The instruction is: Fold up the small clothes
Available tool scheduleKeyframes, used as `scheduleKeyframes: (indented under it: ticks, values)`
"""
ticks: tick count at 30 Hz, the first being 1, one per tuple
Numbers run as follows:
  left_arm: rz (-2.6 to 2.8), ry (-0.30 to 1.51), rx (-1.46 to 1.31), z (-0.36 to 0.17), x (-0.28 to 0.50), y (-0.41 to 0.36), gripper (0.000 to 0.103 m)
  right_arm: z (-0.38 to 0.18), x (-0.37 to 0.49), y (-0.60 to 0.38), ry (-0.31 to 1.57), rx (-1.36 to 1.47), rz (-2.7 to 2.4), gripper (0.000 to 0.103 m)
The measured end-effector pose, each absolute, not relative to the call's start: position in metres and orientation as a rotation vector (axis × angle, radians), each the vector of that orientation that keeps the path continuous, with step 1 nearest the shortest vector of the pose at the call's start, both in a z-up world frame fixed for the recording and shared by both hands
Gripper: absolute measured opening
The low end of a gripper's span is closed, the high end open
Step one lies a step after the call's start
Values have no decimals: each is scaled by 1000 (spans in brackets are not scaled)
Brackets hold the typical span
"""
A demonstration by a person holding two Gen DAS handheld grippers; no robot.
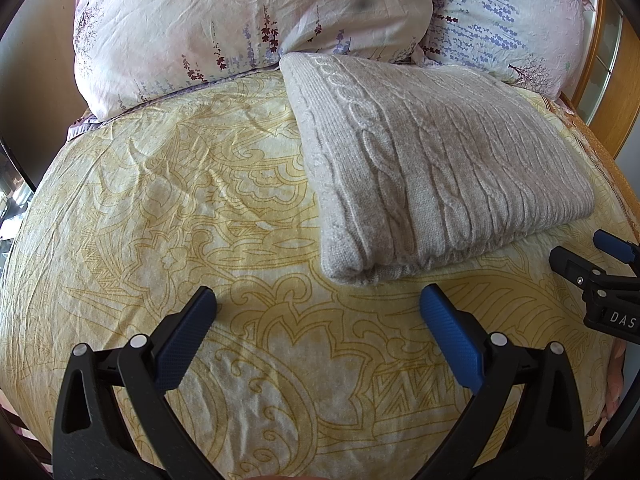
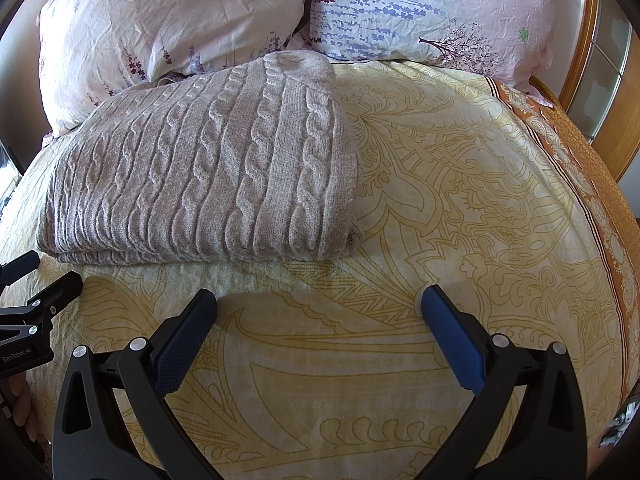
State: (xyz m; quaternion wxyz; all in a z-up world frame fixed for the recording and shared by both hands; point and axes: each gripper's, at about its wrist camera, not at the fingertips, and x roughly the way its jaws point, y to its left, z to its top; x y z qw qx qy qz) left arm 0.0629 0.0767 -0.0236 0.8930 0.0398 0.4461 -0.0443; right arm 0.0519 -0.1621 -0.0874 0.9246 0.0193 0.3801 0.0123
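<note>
A folded beige cable-knit sweater (image 1: pixel 432 164) lies flat on the yellow patterned bedsheet (image 1: pixel 180 200), its near edge just beyond my fingertips. In the right wrist view the sweater (image 2: pixel 208 168) lies to the upper left. My left gripper (image 1: pixel 318 300) is open and empty, hovering over the sheet just in front of the sweater's near left corner. My right gripper (image 2: pixel 318 300) is open and empty over bare sheet (image 2: pixel 460 200), to the right of the sweater's near edge. Each gripper shows at the edge of the other's view: the right gripper (image 1: pixel 592 264), the left gripper (image 2: pixel 32 280).
Two floral pillows (image 1: pixel 224 20) (image 2: pixel 420 12) lie at the head of the bed behind the sweater. A wooden bed frame (image 2: pixel 616 136) runs along the right. An orange patterned border (image 2: pixel 580 152) edges the sheet on the right.
</note>
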Motion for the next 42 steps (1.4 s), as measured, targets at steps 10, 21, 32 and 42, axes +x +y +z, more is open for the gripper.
scheduleKeyframes:
  ticks: [10, 21, 32, 42]
  values:
    - [-92, 928, 83, -24, 63, 77, 101, -88, 52, -162, 780, 40, 25, 102]
    - [-93, 933, 84, -24, 63, 77, 101, -88, 51, -162, 780, 40, 25, 102]
    - [-92, 938, 84, -25, 61, 76, 101, -88, 52, -162, 780, 40, 25, 102]
    - [-91, 937, 84, -24, 61, 77, 101, -88, 52, -162, 780, 40, 25, 102]
